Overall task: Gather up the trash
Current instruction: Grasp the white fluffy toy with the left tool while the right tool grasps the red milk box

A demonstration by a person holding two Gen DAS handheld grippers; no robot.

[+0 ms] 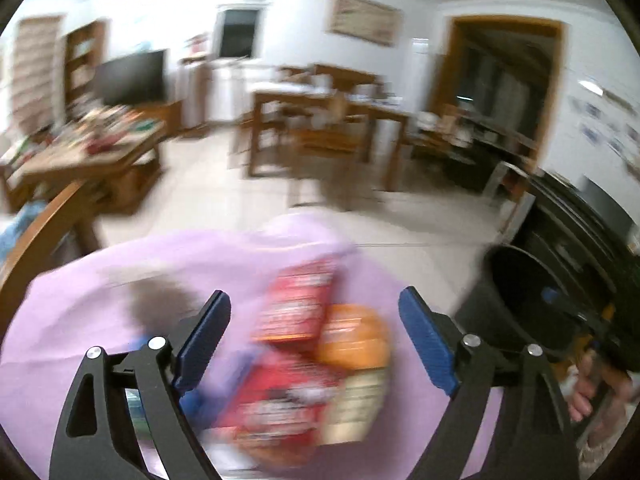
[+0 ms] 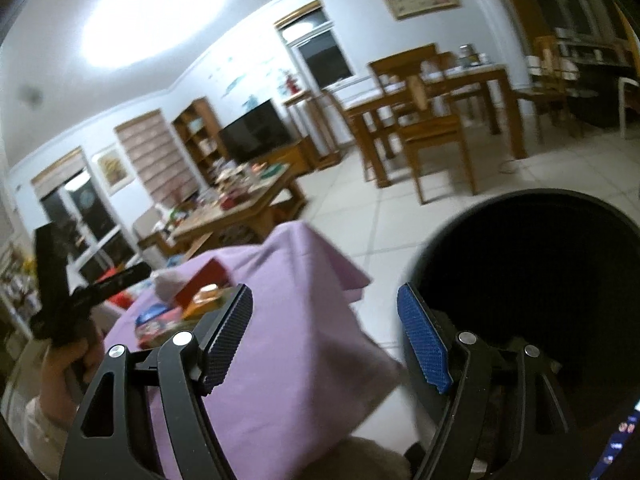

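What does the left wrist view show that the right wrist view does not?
Only the left wrist view shows the open left gripper over blurred red and orange packets, nothing between its fingers. Only the right wrist view shows the open right gripper, also empty, the ceiling light and the bin's dark inside from close up. Both show the purple cloth, the black bin, the dining table and the television.

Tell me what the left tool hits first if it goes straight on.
Probably the red snack packets lying on the purple cloth, straight ahead between the open left tool; blur leaves depth unclear.
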